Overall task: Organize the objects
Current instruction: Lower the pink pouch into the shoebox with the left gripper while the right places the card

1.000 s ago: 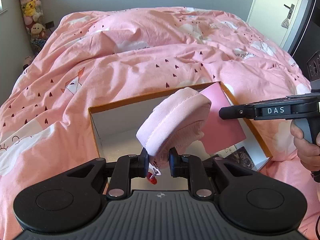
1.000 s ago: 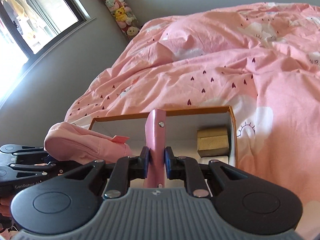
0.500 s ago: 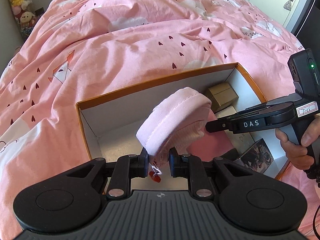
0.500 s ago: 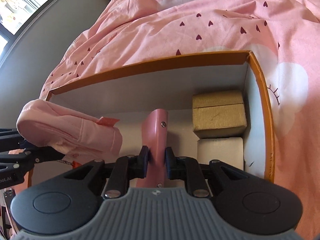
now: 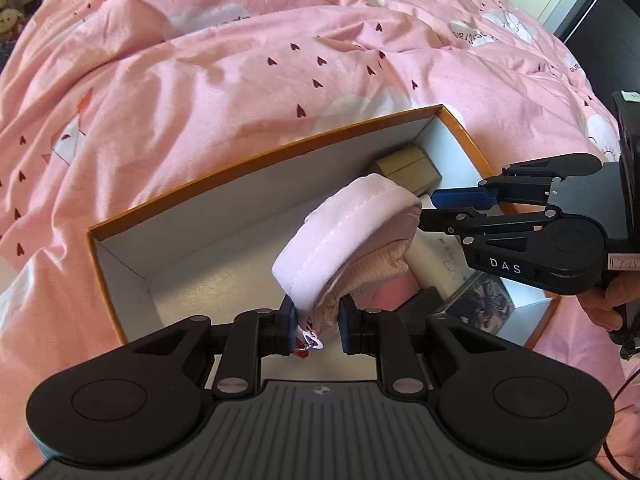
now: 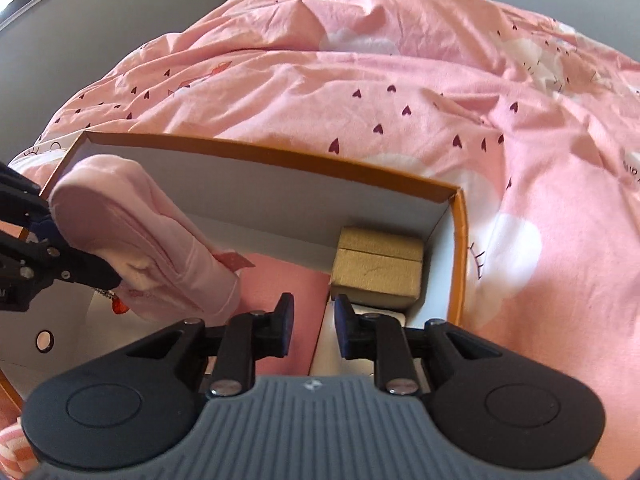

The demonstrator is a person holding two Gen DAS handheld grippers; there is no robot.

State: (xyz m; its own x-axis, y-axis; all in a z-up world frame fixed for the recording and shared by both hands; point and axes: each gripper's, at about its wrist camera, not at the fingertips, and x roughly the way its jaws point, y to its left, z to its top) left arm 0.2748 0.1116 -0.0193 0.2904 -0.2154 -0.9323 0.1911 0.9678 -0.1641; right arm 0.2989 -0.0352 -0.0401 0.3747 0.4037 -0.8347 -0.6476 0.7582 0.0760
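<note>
Two grippers work over one open box [image 5: 256, 168] with an orange rim and white inner walls, which rests on a bed under a pink duvet [image 5: 224, 80] printed with small dark hearts and white clouds. At left, the left gripper [image 5: 318, 322] points steeply down into the box and is clenched on one folded pale-pink fabric bundle [image 5: 344, 240], held by its lower end; a small red charm [image 5: 301, 350] and a white tag hang beside the left pad. The bundle hangs above the box floor, not resting on it. Toward the middle, one flat pink card [image 6: 280, 284] lies on the box floor, free of any grasp. The right gripper [image 6: 311, 326], also angled downward, has just been opening: its jaws stand apart with nothing pressed between them, above the edge of the pink card. In the left wrist view its side carries the white lettering "DAS" [image 5: 506, 266], and a small white label beside it is too blurred to read; a hand [image 5: 612, 304] grips its handle at the far right edge. At right inside the box, one brown cardboard carton [image 6: 378, 268] sits against the far right corner, one white block [image 6: 360, 344] lies just in front of it, and one dark printed picture card [image 5: 486, 310] lies nearer the front wall. Faint writing on the duvet at far right cannot be read.
</note>
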